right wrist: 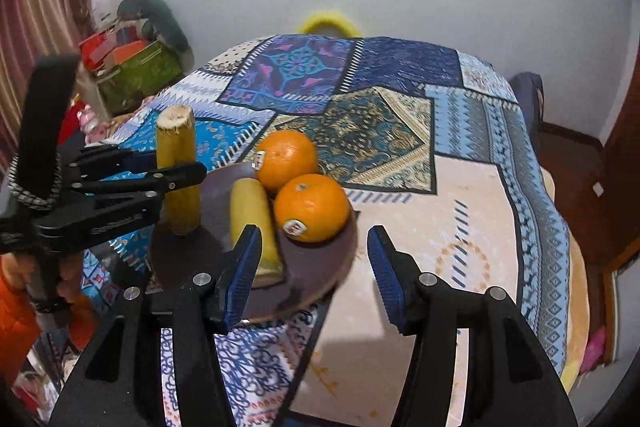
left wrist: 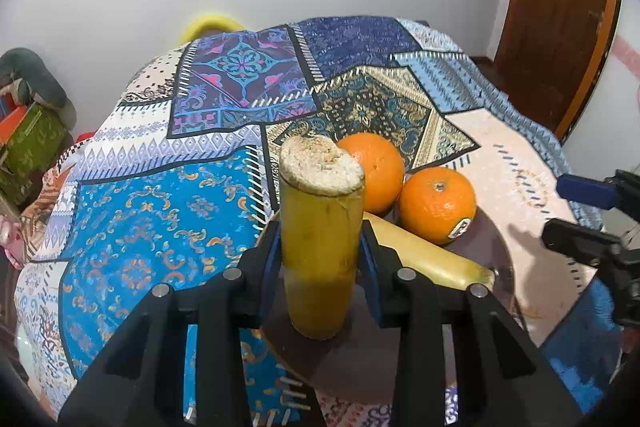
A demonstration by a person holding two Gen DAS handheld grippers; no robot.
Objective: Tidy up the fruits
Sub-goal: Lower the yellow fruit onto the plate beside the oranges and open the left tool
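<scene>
At the far left of the right wrist view, a person's hand (right wrist: 60,283) grips a handle, mostly hidden behind the black frame, with an orange sleeve cut off by the picture's edge. The left gripper (left wrist: 320,251) has its jaws closed narrowly on an upright yellow banana piece (left wrist: 320,227), whose lower end stands over the dark brown plate (left wrist: 360,359); whether that end touches the plate is hard to tell. A second banana piece (left wrist: 432,259) lies flat on the plate just to the right, its near end partly covered by the left gripper's right finger. Behind it sit two oranges, touching each other: the far orange (left wrist: 376,171), half hidden by the held piece, and the near orange (left wrist: 438,203) with a small sticker too blurred to read. The plate rests on a desk under a patchwork cloth (left wrist: 160,211). The right gripper (right wrist: 316,275) hovers over the plate's near rim with nothing between its jaws, which stand moderately apart.
</scene>
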